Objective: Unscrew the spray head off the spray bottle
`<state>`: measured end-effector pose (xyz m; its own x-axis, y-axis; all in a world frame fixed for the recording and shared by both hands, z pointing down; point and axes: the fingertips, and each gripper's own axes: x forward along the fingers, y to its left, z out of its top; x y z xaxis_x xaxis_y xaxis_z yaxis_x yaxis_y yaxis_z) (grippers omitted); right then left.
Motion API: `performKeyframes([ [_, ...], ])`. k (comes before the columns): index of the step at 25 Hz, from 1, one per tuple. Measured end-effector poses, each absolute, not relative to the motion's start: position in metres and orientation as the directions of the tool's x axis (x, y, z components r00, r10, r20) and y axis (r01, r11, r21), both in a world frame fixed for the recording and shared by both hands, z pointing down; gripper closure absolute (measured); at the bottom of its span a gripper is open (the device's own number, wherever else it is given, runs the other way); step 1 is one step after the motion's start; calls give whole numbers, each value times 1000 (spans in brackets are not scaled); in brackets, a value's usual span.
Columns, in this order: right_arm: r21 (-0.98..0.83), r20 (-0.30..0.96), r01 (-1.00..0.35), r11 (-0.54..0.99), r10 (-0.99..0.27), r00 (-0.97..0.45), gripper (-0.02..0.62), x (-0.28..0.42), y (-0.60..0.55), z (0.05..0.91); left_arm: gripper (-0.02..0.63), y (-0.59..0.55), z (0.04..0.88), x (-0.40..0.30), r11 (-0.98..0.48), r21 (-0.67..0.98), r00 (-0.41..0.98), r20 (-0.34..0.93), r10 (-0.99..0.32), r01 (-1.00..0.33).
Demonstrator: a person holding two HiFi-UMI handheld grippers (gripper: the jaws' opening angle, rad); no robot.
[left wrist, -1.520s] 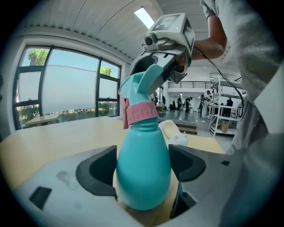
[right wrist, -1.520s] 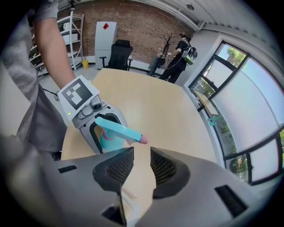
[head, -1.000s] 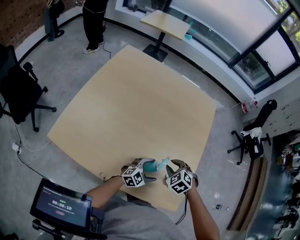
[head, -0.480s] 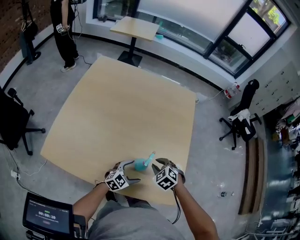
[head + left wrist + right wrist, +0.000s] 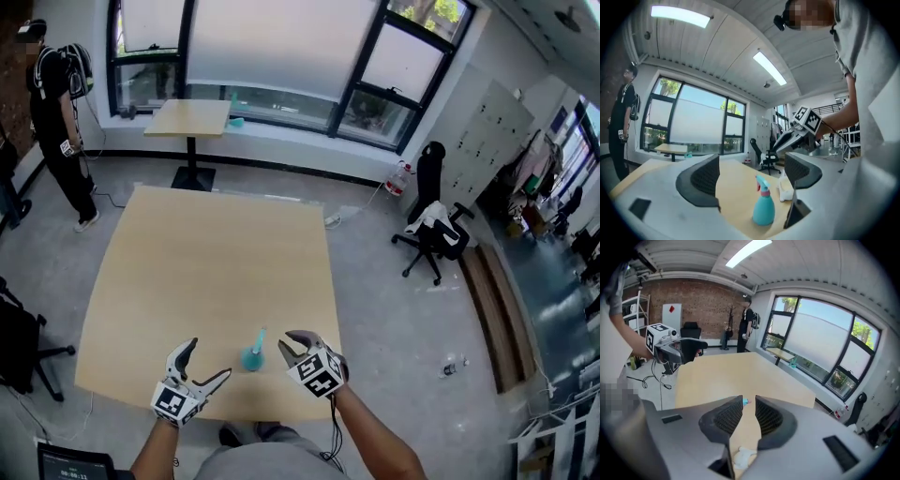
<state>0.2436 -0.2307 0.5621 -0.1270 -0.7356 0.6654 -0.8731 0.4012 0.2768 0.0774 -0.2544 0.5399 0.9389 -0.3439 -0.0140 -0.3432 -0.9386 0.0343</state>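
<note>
At the near edge of the wooden table (image 5: 216, 253), a person works with a gripper in each hand. The left gripper (image 5: 210, 358) is held level with its jaws spread wide, and nothing is between them. Its own view frames the spray bottle (image 5: 252, 356) in the gap, but farther out and clear of both pads. The right gripper (image 5: 287, 344) tilts down toward the tabletop with its jaws only a narrow slit apart, pinching nothing. Bare table shows through the slit, and the tip of the bottle's nozzle peeks out beyond the jaw ends.

The teal bottle stands upright between the two grippers, touching neither, with its long axis vertical and its base on the table close to the near edge. The spray head (image 5: 762, 183) sits on the neck above a pink collar, with its nozzle pointing left in the left gripper view, away from the right gripper. A small white crumpled thing (image 5: 786, 189) lies just beside the bottle — what it is cannot be told.

Beyond the table, a black office chair (image 5: 433, 225) stands on the grey floor at right. A smaller table (image 5: 192, 117) sits by the windows, and a person in dark clothes (image 5: 58, 103) stands at far left.
</note>
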Motion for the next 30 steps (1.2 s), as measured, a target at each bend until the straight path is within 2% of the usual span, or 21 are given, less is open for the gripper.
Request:
performKeyframes([
  [3,266,557,-905,331,-819,-135,569,237,-217,517,198,-239,484,74,-946,-33,941,-117,-317,-323],
  [5,225,473,-929,293,-867,-158,588,228,-207,482,252,-229,448,70,-943,-74,936,-170,-308,-324],
  [7,173,389,-947,269,-902,-185,589,222,-196,446,348,-219,413,66,-940,-86,926,-225,-303,-329],
  [10,109,269,-957,270,-935,-233,589,216,-168,401,565,-200,372,61,-934,-56,905,-274,-326,-353],
  [11,90,225,-955,282,-940,-257,589,214,-156,387,592,-192,362,61,-933,-43,902,-275,-333,-358],
  [15,51,57,-938,342,-939,-339,589,213,-105,328,601,-153,326,66,-932,-58,906,-264,-331,-358],
  [19,48,-34,-923,382,-923,-383,589,215,-48,300,601,-103,312,65,-915,-112,900,-261,-349,-387],
  [25,30,-41,-908,418,-907,-418,589,243,71,290,601,10,311,82,-882,-112,874,-238,-424,-458],
  [30,39,-39,-890,454,-890,-455,589,240,120,298,601,59,332,74,-855,-77,845,-220,-487,-512],
])
